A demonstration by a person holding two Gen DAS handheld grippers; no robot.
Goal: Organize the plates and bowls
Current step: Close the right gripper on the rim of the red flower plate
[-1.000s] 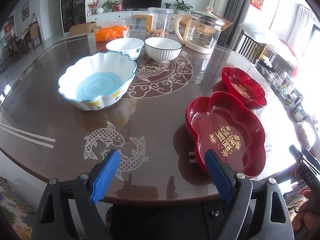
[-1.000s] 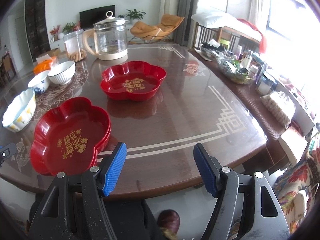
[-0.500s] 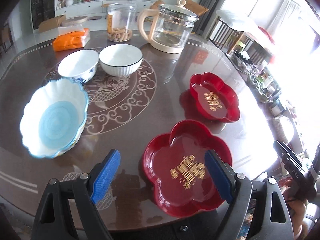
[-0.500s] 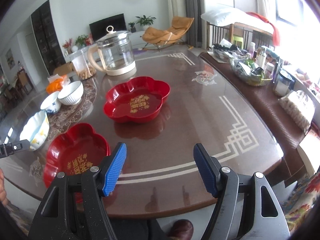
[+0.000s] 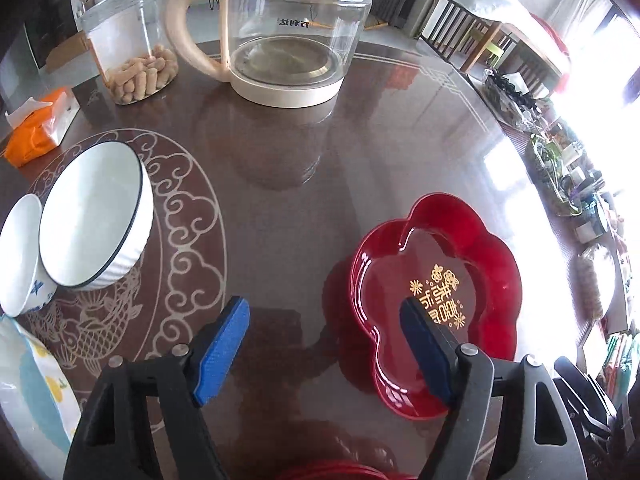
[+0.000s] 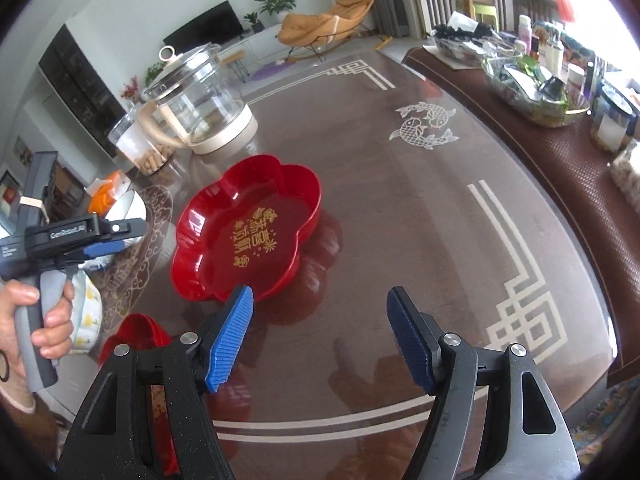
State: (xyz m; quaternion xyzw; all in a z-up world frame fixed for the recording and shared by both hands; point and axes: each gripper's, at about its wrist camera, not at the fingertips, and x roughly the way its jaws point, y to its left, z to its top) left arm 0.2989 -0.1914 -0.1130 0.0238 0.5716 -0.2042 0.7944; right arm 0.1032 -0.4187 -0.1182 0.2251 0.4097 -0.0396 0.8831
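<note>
Item: red plate [image 5: 436,296], flower-shaped, gold lettering inside, lying flat on the counter [image 5: 280,184] toward its middle, on the side nearer the window edge. A second red plate [image 6: 136,332] sits at the near edge, mostly hidden below the grippers. A ribbed white bowl [image 5: 96,220] and a small blue-patterned bowl [image 5: 20,256] touch each other toward the left edge; part of a scalloped pale bowl [image 5: 28,392] shows at the near left corner.

Left gripper [image 5: 326,350]: fingers closing, nothing pressed between them. One finger hangs over the plate's near-left lobe, the other over bare counter, so the plate's left rim lies within the gap, slightly right of centre.

Right gripper [image 6: 320,336]: fingers spread wide, empty. The plate lies ahead and to the left; only the left finger reaches its near rim.

Key relation: the plate has no long axis to speak of; its lobed rim is the only hold. The left gripper appears nearer and already straddles that rim, so it looks better placed to take it.

Other: glass kettle [image 5: 284,36], jar of snacks [image 5: 132,40] and orange tissue pack [image 5: 40,128] at the far edge.
</note>
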